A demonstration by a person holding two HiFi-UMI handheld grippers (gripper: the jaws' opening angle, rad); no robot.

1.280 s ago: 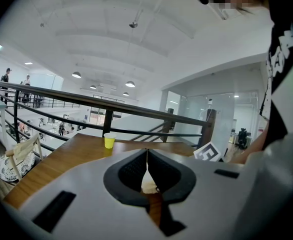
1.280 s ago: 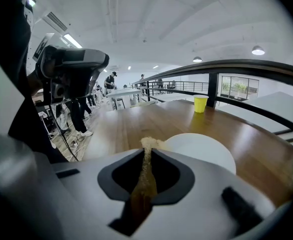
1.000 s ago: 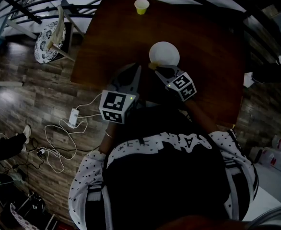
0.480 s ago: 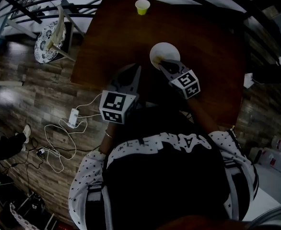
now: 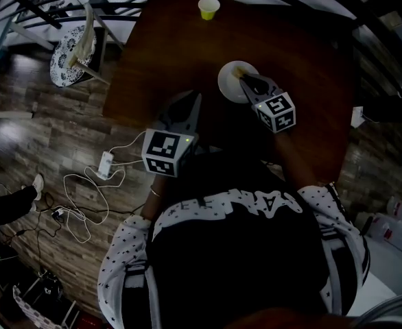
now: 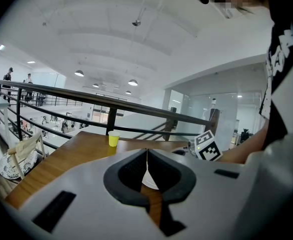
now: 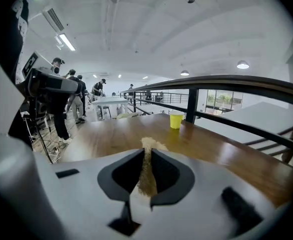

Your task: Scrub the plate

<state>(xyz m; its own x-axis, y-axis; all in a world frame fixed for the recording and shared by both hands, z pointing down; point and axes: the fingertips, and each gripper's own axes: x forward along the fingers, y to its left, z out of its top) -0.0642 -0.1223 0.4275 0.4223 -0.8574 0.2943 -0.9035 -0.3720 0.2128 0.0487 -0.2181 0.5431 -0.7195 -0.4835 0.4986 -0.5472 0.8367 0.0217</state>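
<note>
The plate (image 5: 230, 85) lies flat near the middle of the bench (image 5: 304, 53), well short of the far edge, where 1 yellow cup (image 5: 208, 7) stands. In the head view the right hand-held gripper (image 5: 245, 79) reaches over the plate's right half. A tan scrub pad (image 5: 240, 70) shows at its tip, on or just above the white surface; which of the 2 cannot be told. The right gripper view confirms the grasp. Its jaws are clenched on the pad, which runs up between them and sticks out past the tips. The plate itself is hidden below the gripper body in that view.

The left hand-held gripper (image 5: 193, 100) hangs over the near edge of the bench, apart from the plate. Its 2 jaws are pressed together with nothing between them. Only a sliver of the plate shows through the gap below them in the left gripper view.

The step in hand looks like the scrubbing stroke itself. To do it well, the pad's free end should be kept flat on the plate and worked in small circles from the middle out to the rim. Pressure should be light, since nothing pins the plate and a hard push could slide it across the smooth wood. Bracing the near rim with the idle left hand-held gripper would steady it.
</note>
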